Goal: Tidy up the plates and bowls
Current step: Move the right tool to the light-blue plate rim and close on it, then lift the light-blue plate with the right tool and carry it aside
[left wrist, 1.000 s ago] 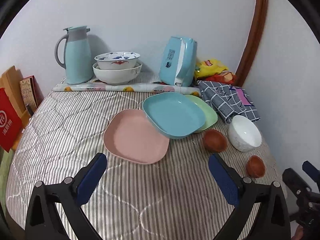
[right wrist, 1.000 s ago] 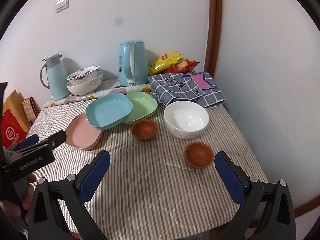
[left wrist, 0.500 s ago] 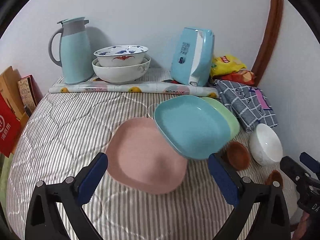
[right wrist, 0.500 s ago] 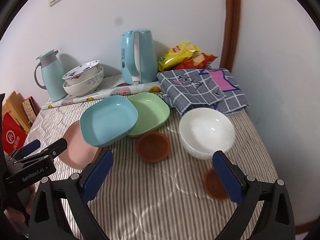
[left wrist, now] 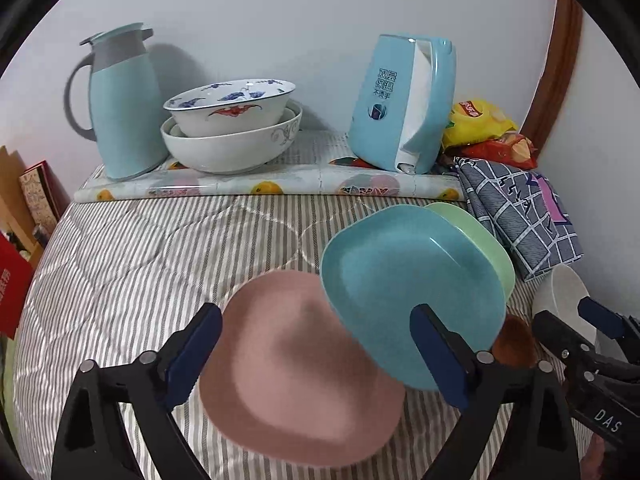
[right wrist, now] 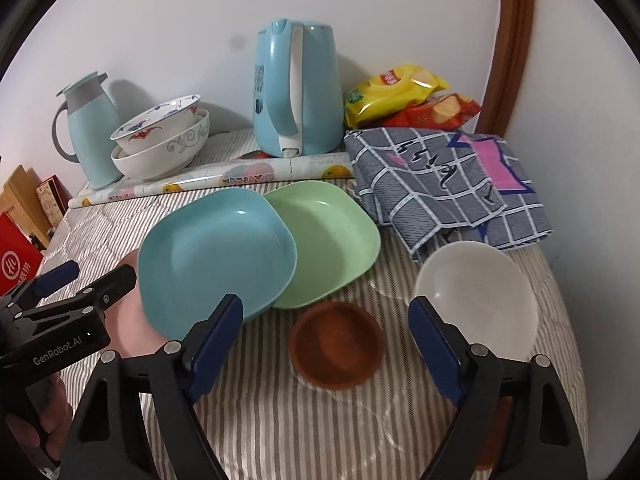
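A pink plate (left wrist: 300, 368) lies on the striped table, with a blue plate (left wrist: 412, 292) overlapping its right rim and a green plate (left wrist: 484, 236) under the blue one. My left gripper (left wrist: 316, 320) hangs over the pink plate, its jaws closing; both pads are still clear of it. In the right wrist view the blue plate (right wrist: 212, 256) and green plate (right wrist: 332, 240) lie ahead. My right gripper (right wrist: 324, 312) straddles a small brown bowl (right wrist: 336, 344), jaws closing without touching it. A white bowl (right wrist: 476, 296) sits behind the right finger.
Two patterned bowls (left wrist: 228, 136) are nested at the back between a teal thermos jug (left wrist: 120, 104) and a blue kettle (left wrist: 404, 104). Snack bags (right wrist: 400, 92) and a checked cloth (right wrist: 440, 188) fill the back right. Another brown dish (right wrist: 492, 440) peeks out low right.
Both grippers have moved forward and down toward the dishes, which now loom larger. Both sets of jaws have narrowed a little. No dish has moved.
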`<move>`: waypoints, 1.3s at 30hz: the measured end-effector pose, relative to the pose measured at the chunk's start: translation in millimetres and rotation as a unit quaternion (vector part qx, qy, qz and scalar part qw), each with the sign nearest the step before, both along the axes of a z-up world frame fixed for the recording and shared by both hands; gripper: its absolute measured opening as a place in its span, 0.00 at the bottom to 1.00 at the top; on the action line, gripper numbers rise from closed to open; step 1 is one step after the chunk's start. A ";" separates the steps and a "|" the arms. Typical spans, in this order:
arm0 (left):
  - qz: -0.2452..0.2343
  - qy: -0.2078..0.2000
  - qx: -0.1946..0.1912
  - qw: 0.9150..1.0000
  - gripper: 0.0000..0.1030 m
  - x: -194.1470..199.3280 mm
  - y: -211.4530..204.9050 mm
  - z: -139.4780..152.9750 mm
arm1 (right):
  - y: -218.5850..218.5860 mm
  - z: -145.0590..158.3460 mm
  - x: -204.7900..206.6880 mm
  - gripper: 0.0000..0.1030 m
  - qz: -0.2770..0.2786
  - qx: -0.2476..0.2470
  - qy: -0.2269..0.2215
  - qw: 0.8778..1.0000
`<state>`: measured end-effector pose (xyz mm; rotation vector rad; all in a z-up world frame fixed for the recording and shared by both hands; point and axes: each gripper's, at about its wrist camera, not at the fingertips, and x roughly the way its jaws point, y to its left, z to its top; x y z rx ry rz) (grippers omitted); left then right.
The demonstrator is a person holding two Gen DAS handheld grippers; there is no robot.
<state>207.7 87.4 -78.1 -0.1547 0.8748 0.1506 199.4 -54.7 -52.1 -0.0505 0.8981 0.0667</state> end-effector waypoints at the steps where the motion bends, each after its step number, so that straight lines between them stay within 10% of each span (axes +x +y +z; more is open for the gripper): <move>1: 0.000 -0.002 -0.001 1.000 0.85 2.6 0.6 -0.3 | 0.4 -2.3 5.2 0.81 -0.001 0.000 0.002 1.000; 20: -0.043 0.016 -0.017 0.999 0.61 66.0 2.3 -26.0 | 9.5 -30.2 41.2 0.66 -0.006 0.022 0.053 0.998; 32: -0.077 0.027 -0.039 0.996 0.14 65.6 1.0 -36.1 | 14.5 -44.3 55.0 0.14 -0.007 0.028 0.076 0.997; 39: -0.075 0.024 -0.048 0.996 0.12 56.4 7.6 -33.6 | 17.3 -42.6 52.5 0.10 -0.012 0.027 0.066 0.997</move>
